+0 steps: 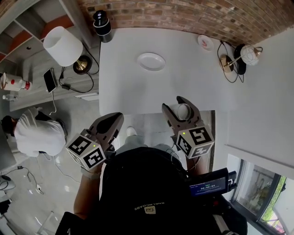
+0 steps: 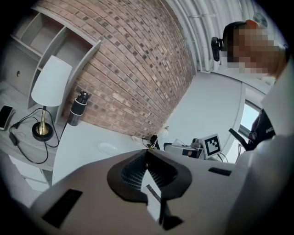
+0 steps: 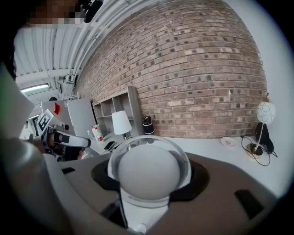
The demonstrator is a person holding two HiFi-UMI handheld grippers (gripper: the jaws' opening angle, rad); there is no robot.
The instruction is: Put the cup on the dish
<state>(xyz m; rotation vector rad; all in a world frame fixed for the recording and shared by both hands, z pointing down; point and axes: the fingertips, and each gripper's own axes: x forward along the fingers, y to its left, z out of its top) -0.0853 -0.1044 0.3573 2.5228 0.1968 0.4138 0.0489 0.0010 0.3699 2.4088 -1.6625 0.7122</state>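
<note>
The white dish (image 1: 151, 61) lies on the white table (image 1: 124, 87), toward its far side; the left gripper view shows the dish (image 2: 109, 148) small and far off. My right gripper (image 1: 176, 104) hangs at the table's near edge, shut on a white cup (image 1: 183, 111). Seen in the right gripper view, the cup (image 3: 149, 172) fills the space between the jaws of the right gripper (image 3: 149, 160), its round bottom toward the camera. My left gripper (image 1: 115, 117) is below the near edge, off the table, shut with nothing in it; its jaws meet at the tip (image 2: 147, 152).
A brick wall (image 1: 193, 13) backs the table. On the table stand a black cylinder (image 1: 102, 25), a small pink saucer (image 1: 205, 42) and a globe lamp (image 1: 248, 54) with cables. A white-shaded lamp (image 1: 63, 46) and a phone (image 1: 49, 80) sit on a shelf to the left. A person in white (image 1: 34, 133) crouches on the floor.
</note>
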